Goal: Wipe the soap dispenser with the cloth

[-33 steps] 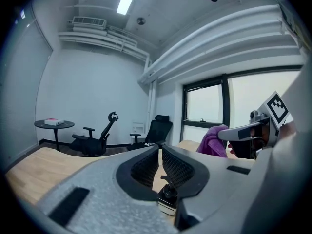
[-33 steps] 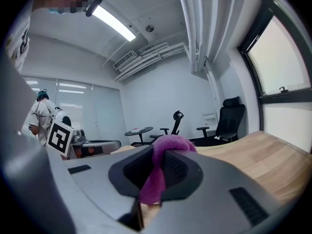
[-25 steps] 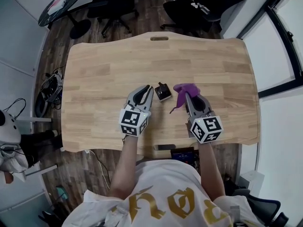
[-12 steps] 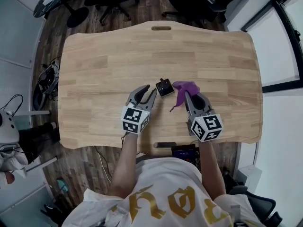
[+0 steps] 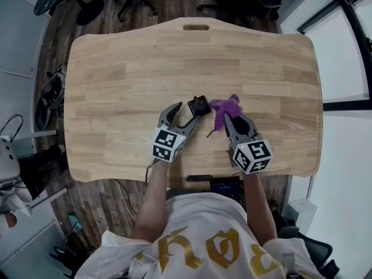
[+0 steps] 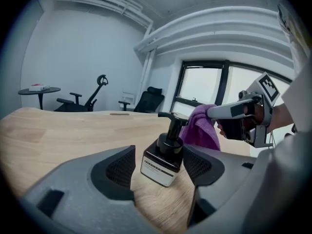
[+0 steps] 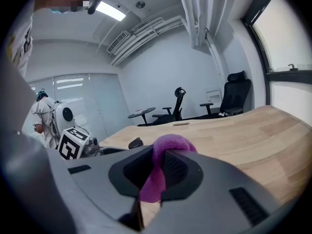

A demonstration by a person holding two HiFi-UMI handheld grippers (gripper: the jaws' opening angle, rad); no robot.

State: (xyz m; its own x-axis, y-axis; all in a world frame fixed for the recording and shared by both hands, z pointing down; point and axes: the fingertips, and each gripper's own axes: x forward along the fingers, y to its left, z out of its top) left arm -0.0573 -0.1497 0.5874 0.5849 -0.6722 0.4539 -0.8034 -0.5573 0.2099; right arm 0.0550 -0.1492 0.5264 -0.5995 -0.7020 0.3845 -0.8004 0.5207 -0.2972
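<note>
At the near edge of the table, head view: my two grippers lie side by side over the wooden table [image 5: 116, 68], just ahead of my chest.
Head view, left gripper [image 5: 187, 112]: the fingers are spread in a fork aimed at the soap dispenser [image 5: 199, 105]. Its marker cube [image 5: 167, 145] faces up.
Head view, soap dispenser: a dark bottle with a black pump, standing on the table just past my left fingertips and near the middle of the front half.
Head view, right gripper [image 5: 230, 120]: it is pinched on the purple cloth [image 5: 224, 105], which bunches at the tips just right of the dispenser. A dark strand trails down on its left.
Left gripper view, jaws: these have just been opening and stand apart. The soap dispenser [image 6: 163, 160] stands between the tips.
Left gripper view, contact: bare wood shows between the left pad and the bottle. The right pad sits just beside it, and I cannot tell whether they touch.
Left gripper view, cloth [image 6: 201, 128]: it hangs from my right gripper just behind and right of the pump.
Right gripper view, jaws: these are pressed together on the cloth [image 7: 163, 169]. A fold bulges over the tips and a tail hangs down between the pads.
Right gripper view, surroundings: the table top runs off to the right. Office chairs [image 7: 178, 104] stand beyond its far edge.
</note>
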